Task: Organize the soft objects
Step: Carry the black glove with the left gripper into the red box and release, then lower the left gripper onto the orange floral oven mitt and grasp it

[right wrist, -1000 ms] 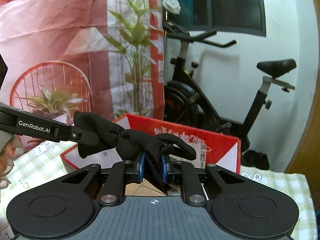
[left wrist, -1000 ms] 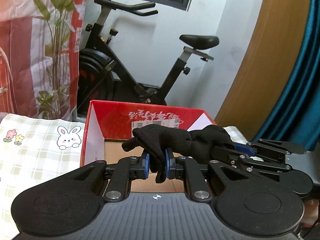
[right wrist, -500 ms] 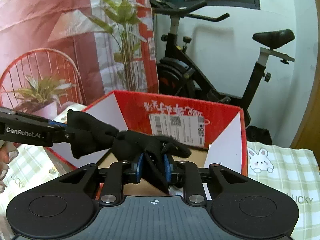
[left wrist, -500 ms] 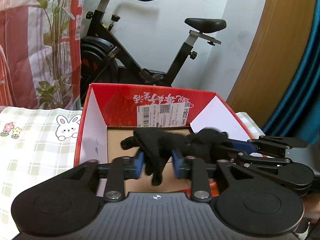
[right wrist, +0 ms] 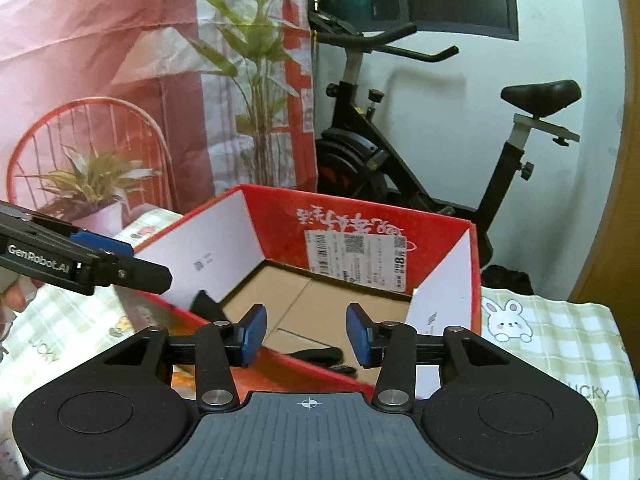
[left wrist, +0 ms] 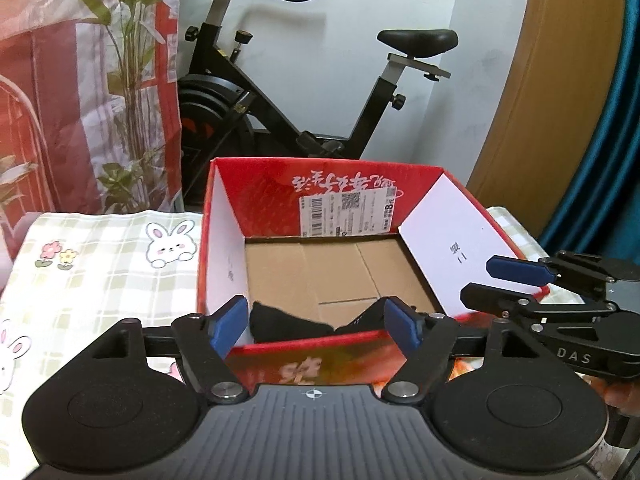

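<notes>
Behind our checked tabletop (left wrist: 100,280) stands an exercise bike (left wrist: 288,92); our left gripper (left wrist: 316,322) and right gripper (right wrist: 306,334), jaws just opened apart and empty, overlook the black glove (left wrist: 288,326) lying inside the red box (left wrist: 320,196).

"GenRobot.AI" in white on the side of the left gripper (right wrist: 86,266), seen from the right cam. "DAS" on the right gripper (left wrist: 520,280) body, left cam. Red box (left wrist: 256,196): white shipping label (left wrist: 350,216) on far inner wall w/ barcode, QR code, big "8", rest too small to read. White script above it is upside down, can't read. Checked cloth (right wrist: 560,344): "LUCKY" printed, partly hidden by right gripper
</notes>
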